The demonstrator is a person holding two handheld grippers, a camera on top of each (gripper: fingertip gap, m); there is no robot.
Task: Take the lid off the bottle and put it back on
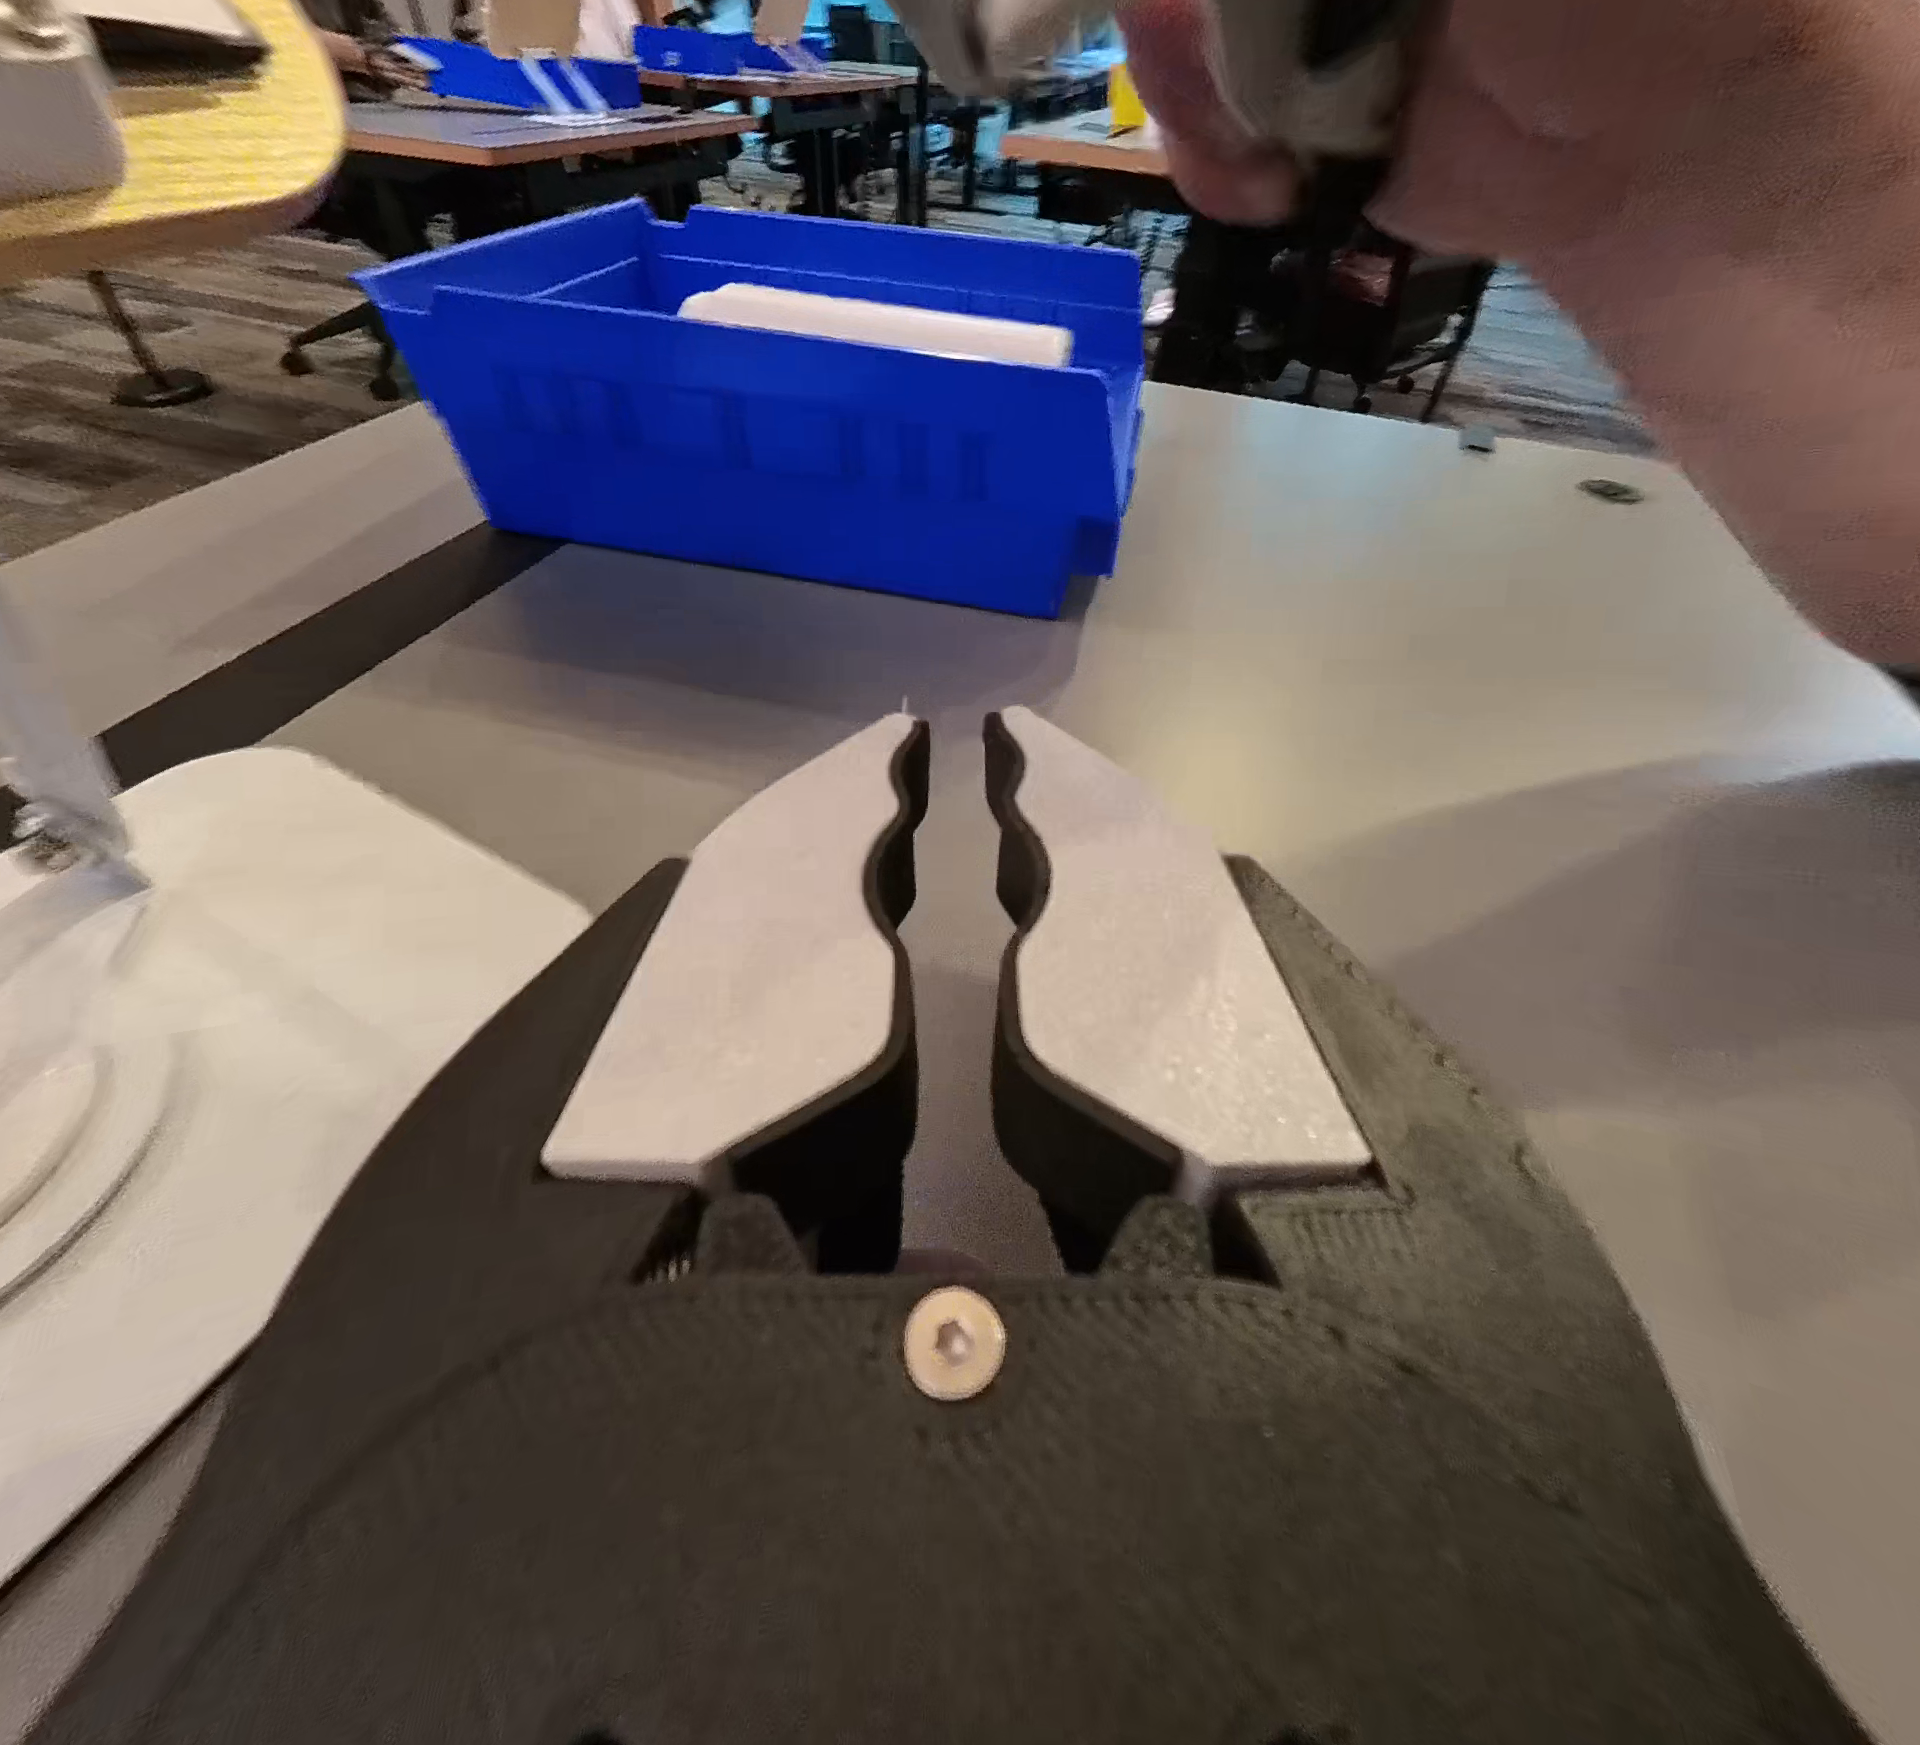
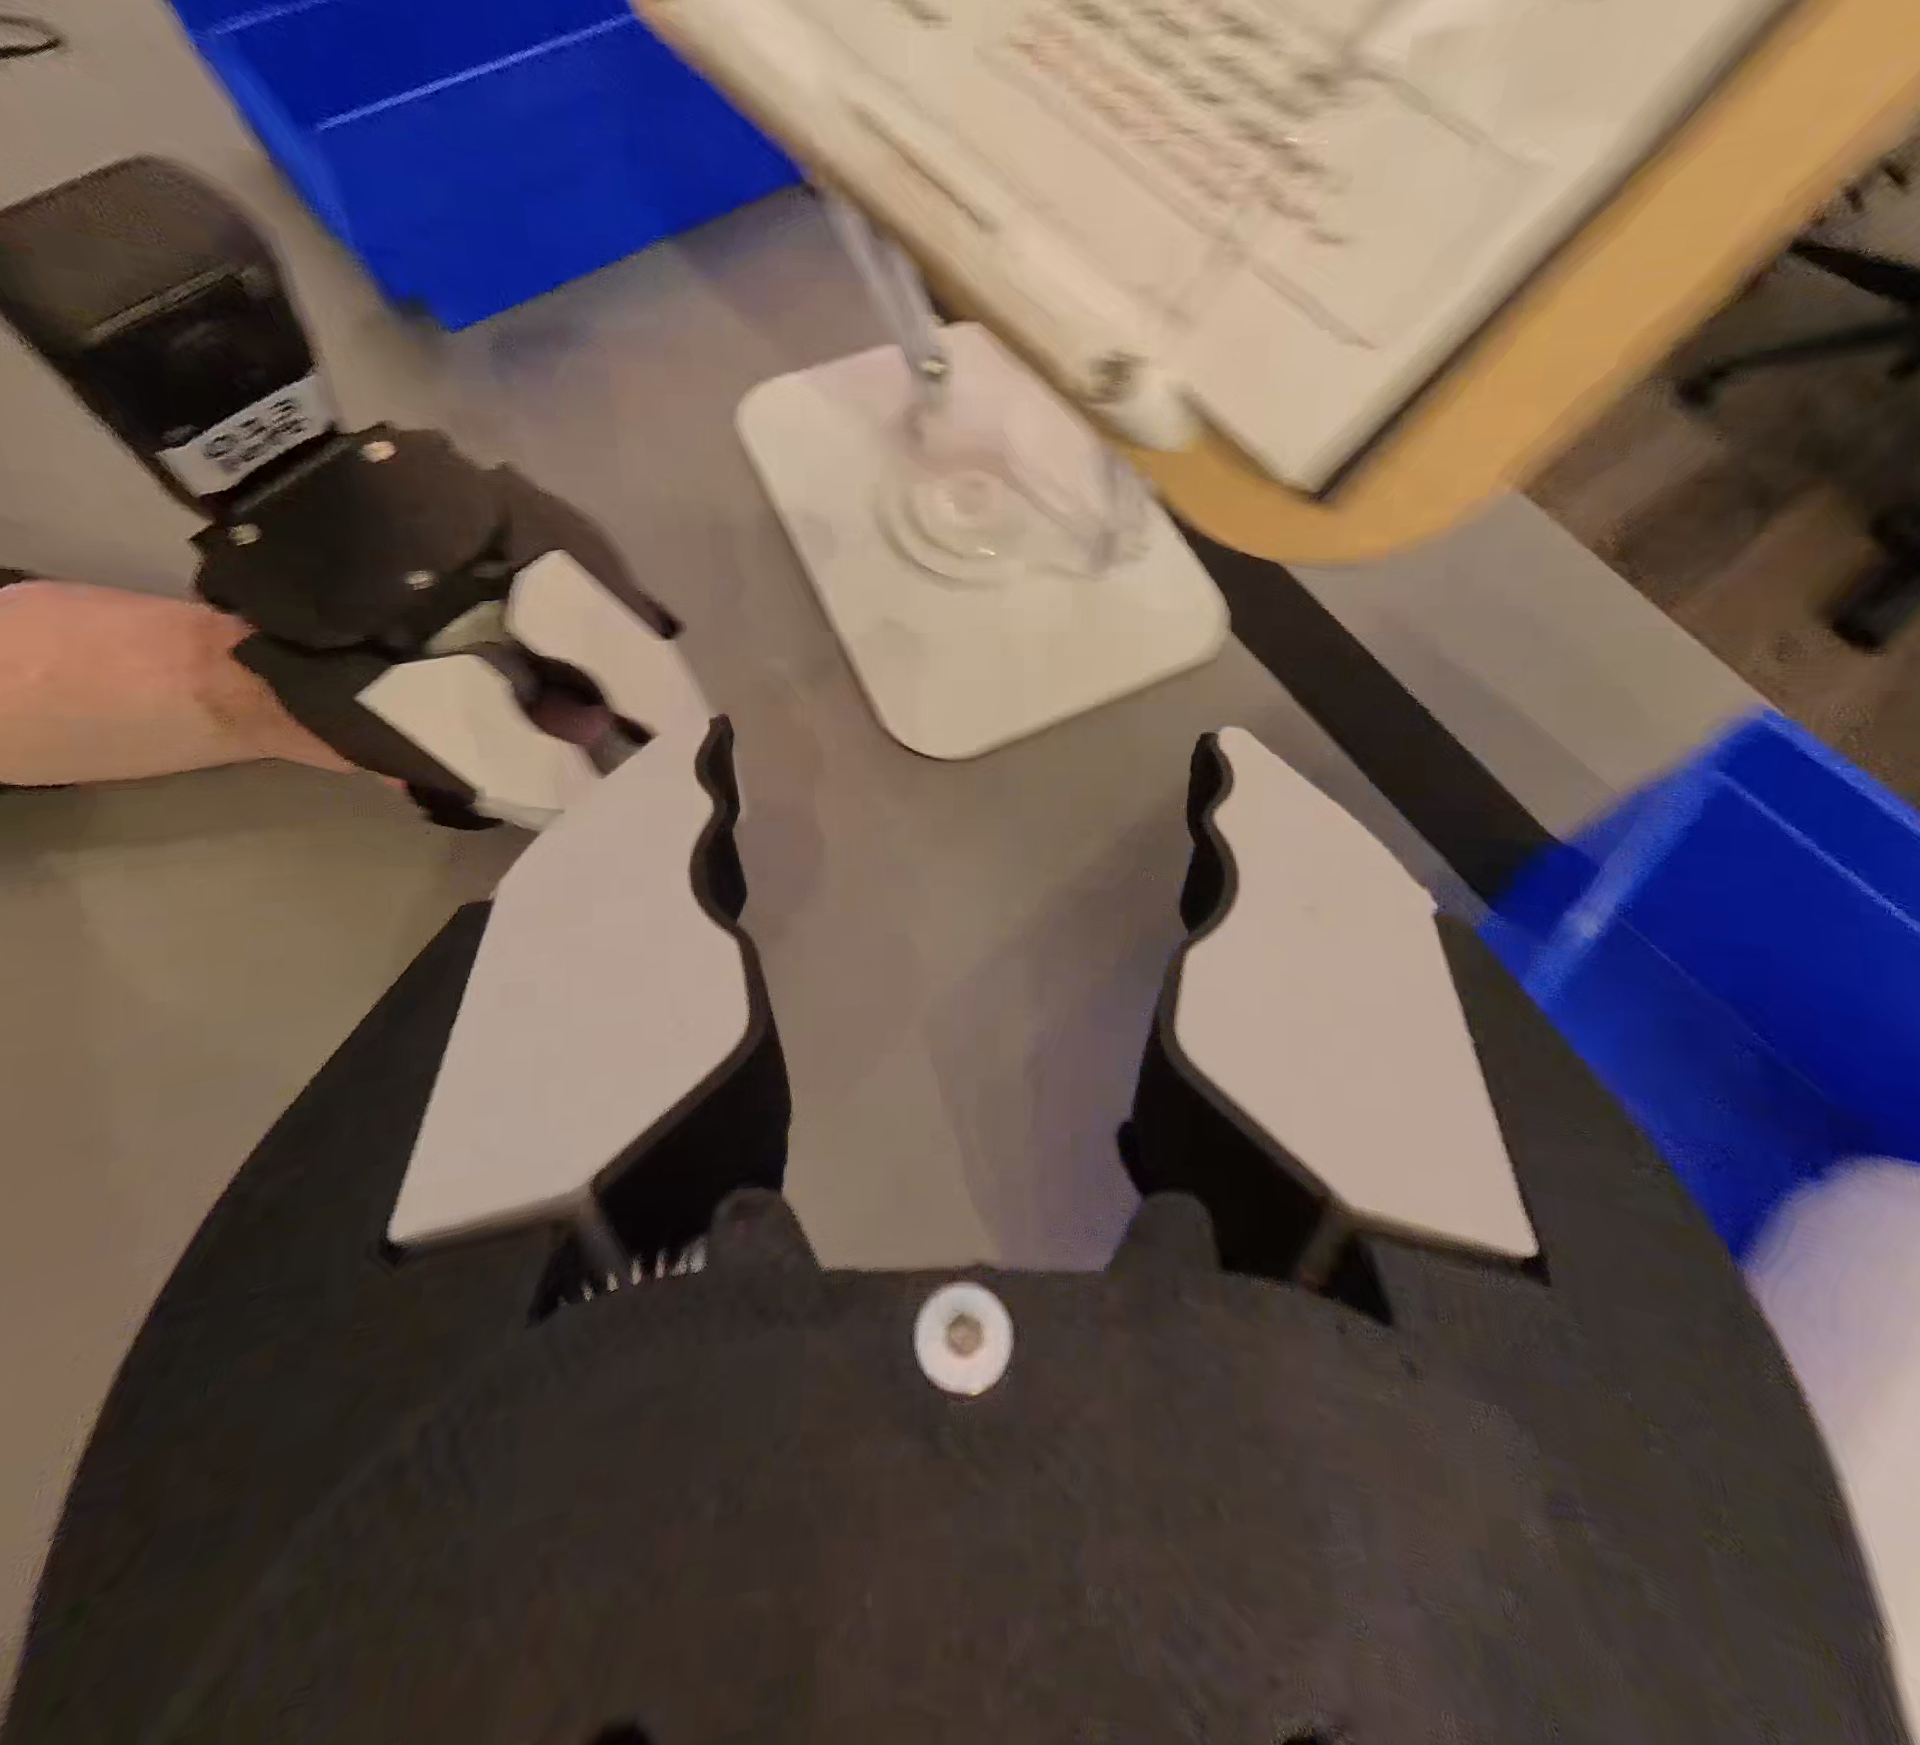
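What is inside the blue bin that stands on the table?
Inside the blue bin, a flat white object shows above the front wall. That wall hides the bin's floor, so anything lower, such as a bottle, cannot be seen.

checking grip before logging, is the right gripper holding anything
No, the right gripper has its grey fingers spread wide with only bare grey table between them.

The right gripper hangs over the grey table with its jaws spread wide and nothing between them. Far left, the left gripper lies low, held by a hand. Beyond stand a white stand base, a tilted board with papers, and a blue bin.
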